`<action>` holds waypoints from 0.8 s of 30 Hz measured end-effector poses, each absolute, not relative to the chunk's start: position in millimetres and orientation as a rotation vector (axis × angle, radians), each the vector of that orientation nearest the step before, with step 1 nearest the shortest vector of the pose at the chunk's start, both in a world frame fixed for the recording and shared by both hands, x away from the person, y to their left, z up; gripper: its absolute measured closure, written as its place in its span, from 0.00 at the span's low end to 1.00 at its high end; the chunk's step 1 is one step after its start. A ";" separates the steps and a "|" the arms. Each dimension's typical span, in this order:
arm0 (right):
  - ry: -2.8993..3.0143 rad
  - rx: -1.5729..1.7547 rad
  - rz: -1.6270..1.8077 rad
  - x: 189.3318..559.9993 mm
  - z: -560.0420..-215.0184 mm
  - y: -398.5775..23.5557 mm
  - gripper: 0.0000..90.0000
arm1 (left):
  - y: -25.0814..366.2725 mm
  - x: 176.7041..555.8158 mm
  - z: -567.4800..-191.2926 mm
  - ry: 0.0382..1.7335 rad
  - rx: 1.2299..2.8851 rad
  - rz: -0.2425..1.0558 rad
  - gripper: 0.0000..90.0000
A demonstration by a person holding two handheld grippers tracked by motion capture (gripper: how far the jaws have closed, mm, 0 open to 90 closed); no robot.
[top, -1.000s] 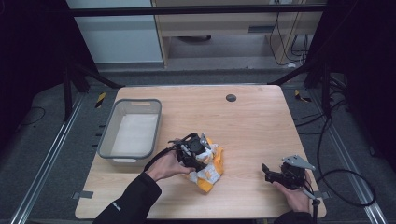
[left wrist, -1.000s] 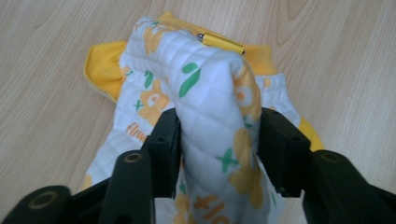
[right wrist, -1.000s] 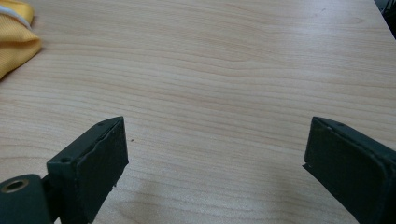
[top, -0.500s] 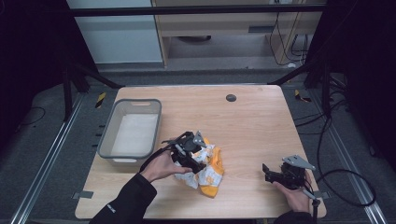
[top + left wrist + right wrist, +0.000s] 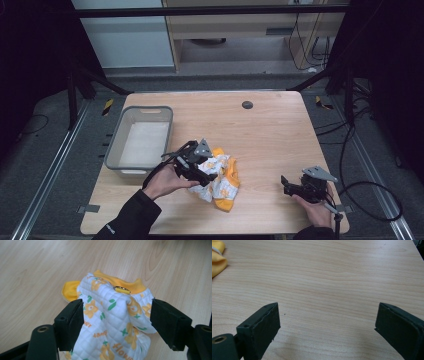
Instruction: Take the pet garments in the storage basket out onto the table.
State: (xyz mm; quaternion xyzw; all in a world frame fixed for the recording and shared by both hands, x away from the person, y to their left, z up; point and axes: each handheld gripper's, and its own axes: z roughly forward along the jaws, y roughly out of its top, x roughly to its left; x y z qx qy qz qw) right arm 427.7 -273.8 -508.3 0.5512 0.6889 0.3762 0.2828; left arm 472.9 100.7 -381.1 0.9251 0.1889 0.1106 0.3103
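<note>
Garment (image 5: 220, 175) is lying bunched on the bench (image 5: 270, 135), just right of the grey bin (image 5: 141, 142) — a small quilted white piece with orange flowers and an orange collar. It's heaped rather than flat, the fold standing up, probably because it's just been pinched there.

Left gripper (image 5: 197, 167) is sitting over the garment's bin-side edge. Its jaws have just been opening and are now standing wide either side of the raised fold (image 5: 117, 305), pads not pressing, so the cloth is between them but released. Looks like a regrip for a better hold before going to the bin.

Right gripper (image 5: 295, 186) is parked well to the right of the garment, jaws spread wide over bare wood, holding nothing. Likely waiting out of the way so the left has room.

Bin is sitting empty, open side up, close to the garment.
</note>
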 end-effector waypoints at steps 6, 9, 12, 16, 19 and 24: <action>1.843 1.476 1.007 427.6 -508.3 -273.8 0.06 | 118.1 467.0 -378.1 0.558 2.336 0.323 0.29; 1.844 1.475 1.007 427.6 -508.3 -273.7 0.06 | 127.7 464.4 -379.0 0.586 2.288 0.344 0.29; 1.844 1.476 1.006 427.6 -508.3 -273.7 0.06 | 136.4 462.8 -381.5 0.616 2.260 0.351 0.29; 1.843 1.476 1.006 427.5 -508.3 -273.6 0.06 | 149.1 458.8 -385.7 0.655 2.213 0.366 0.29; 1.844 1.476 1.004 427.5 -508.3 -273.6 0.06 | 158.9 455.3 -390.3 0.679 2.201 0.373 0.29; 1.843 1.479 1.004 427.3 -508.4 -273.6 0.06 | 177.1 447.6 -399.8 0.722 2.137 0.417 0.29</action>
